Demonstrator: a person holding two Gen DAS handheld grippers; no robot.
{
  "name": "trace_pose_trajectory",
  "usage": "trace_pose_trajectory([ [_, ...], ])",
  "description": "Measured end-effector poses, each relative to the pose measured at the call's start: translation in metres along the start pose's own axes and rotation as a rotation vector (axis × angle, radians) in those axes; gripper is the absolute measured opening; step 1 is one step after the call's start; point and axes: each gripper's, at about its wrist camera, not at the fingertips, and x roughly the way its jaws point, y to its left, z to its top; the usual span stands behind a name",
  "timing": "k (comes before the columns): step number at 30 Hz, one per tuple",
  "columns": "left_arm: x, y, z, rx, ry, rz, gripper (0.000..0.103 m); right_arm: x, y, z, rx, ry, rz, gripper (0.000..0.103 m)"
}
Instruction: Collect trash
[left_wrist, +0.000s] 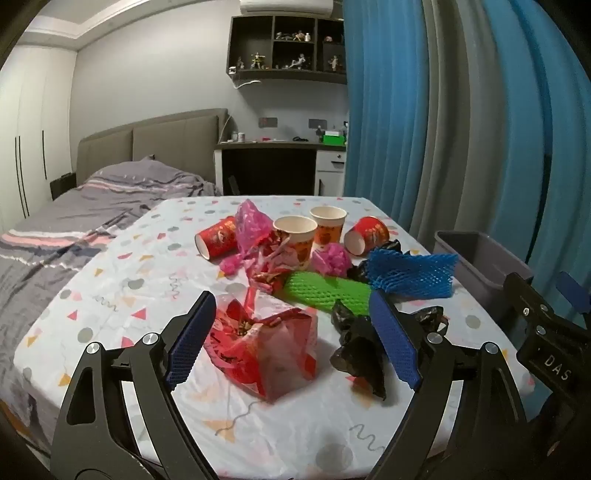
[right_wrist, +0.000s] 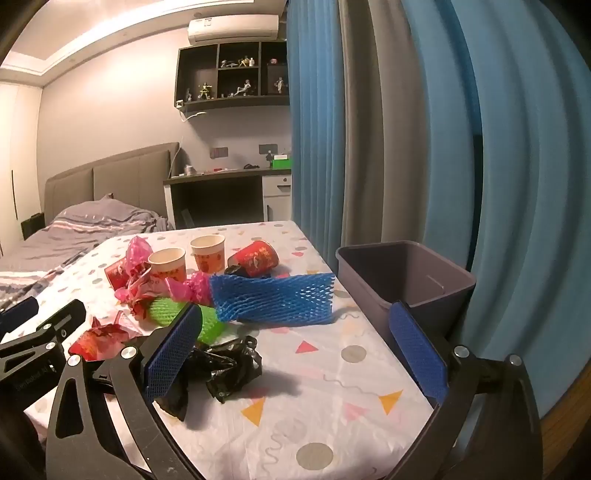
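Trash lies scattered on a patterned tablecloth (left_wrist: 122, 280). My left gripper (left_wrist: 291, 341) is open, hovering with a crumpled red wrapper (left_wrist: 266, 347) between its jaws, untouched. A black plastic bag (left_wrist: 356, 350) sits by its right finger. Beyond lie a green foam net (left_wrist: 327, 291), a blue foam net (left_wrist: 412, 271), pink wrappers (left_wrist: 251, 236) and several paper cups (left_wrist: 295, 238). My right gripper (right_wrist: 295, 349) is open over bare cloth, with the black bag (right_wrist: 225, 367) by its left finger. The blue net (right_wrist: 273, 295) and grey bin (right_wrist: 402, 280) lie ahead.
The grey bin (left_wrist: 480, 266) stands at the table's right edge beside blue curtains (left_wrist: 461, 122). A bed (left_wrist: 62, 221) lies to the left, with a desk (left_wrist: 269, 166) and wall shelf beyond. The right gripper's body (left_wrist: 546, 332) shows at right in the left wrist view.
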Motion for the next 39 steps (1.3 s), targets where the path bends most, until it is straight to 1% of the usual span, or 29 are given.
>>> trace_pose_trajectory([
  [1,0.002,0.001,0.0,-0.004,0.021,-0.012,0.084,0.0,0.0,0.0,0.002,-0.002,0.001,0.098],
  [9,0.008,-0.008,-0.003,0.001,0.016,-0.007,0.084,0.0,-0.001,0.0,0.004,-0.004,0.003,0.098],
  [10,0.005,-0.001,-0.003,-0.017,0.011,-0.013,0.084,-0.001,-0.001,0.0,0.004,-0.004,0.003,0.098],
  [24,0.005,0.001,-0.003,-0.022,0.012,-0.016,0.084,-0.001,0.001,-0.003,0.009,-0.005,0.003,0.098],
  [30,0.003,0.001,-0.001,-0.023,0.012,-0.016,0.084,-0.002,-0.003,0.005,0.009,-0.01,0.003,0.098],
  [39,0.003,0.002,-0.001,-0.025,0.012,-0.016,0.084,-0.002,-0.002,0.003,0.012,-0.013,0.004,0.098],
])
